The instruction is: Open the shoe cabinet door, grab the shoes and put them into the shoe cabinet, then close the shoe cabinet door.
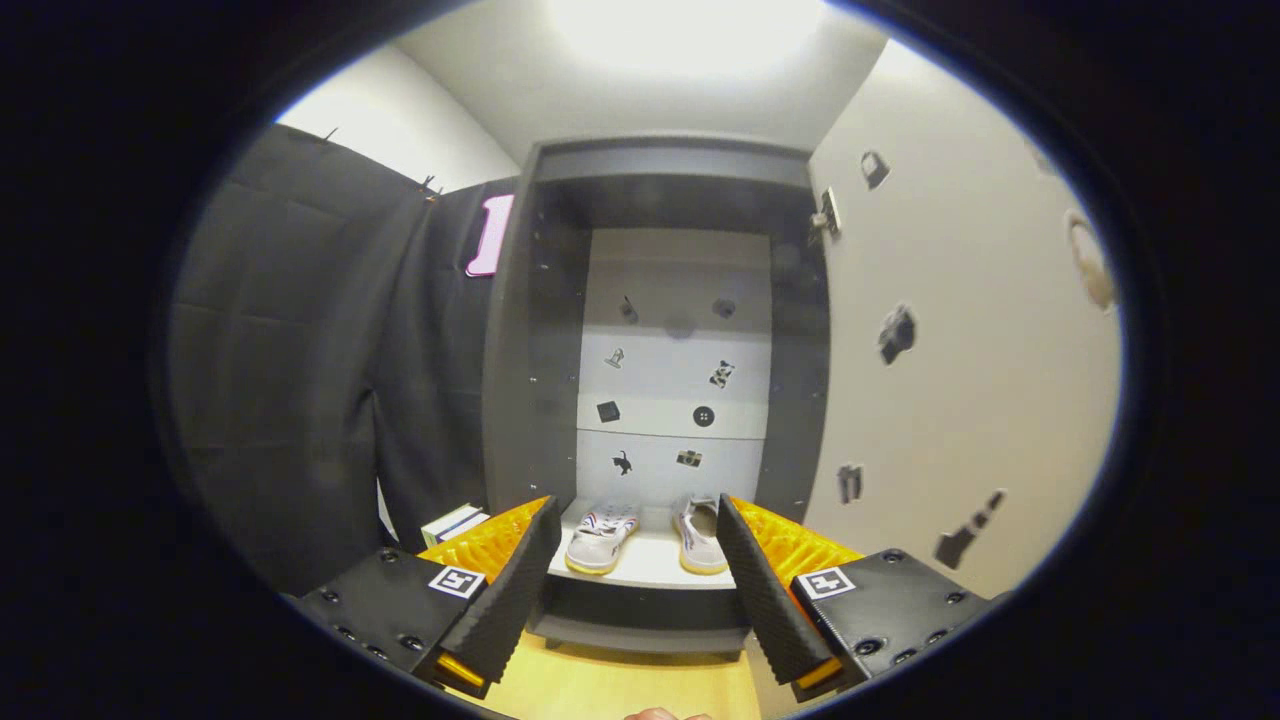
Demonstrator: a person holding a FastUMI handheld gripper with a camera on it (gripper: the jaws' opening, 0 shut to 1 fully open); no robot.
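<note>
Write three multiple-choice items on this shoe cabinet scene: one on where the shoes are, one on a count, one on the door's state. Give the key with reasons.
1. Where do the shoes sit?
A. On the cabinet's bottom shelf, beyond the fingers
B. On the floor in front of the cabinet
C. Clamped between the fingers

2. How many shoes are in the shoe cabinet?
A. One
B. Two
C. Four

3. What state is the cabinet door in?
A. Shut
B. Swung open to the right
C. Taken off and lying flat

Key:
1 A: both shoes rest on the pale bottom shelf, seen past the gap of the gripper, whose fingers stand open and hold nothing.
2 B: a left shoe and a right shoe lie side by side.
3 B: the pale door stands wide beside the opening, so the inside shows.
</note>
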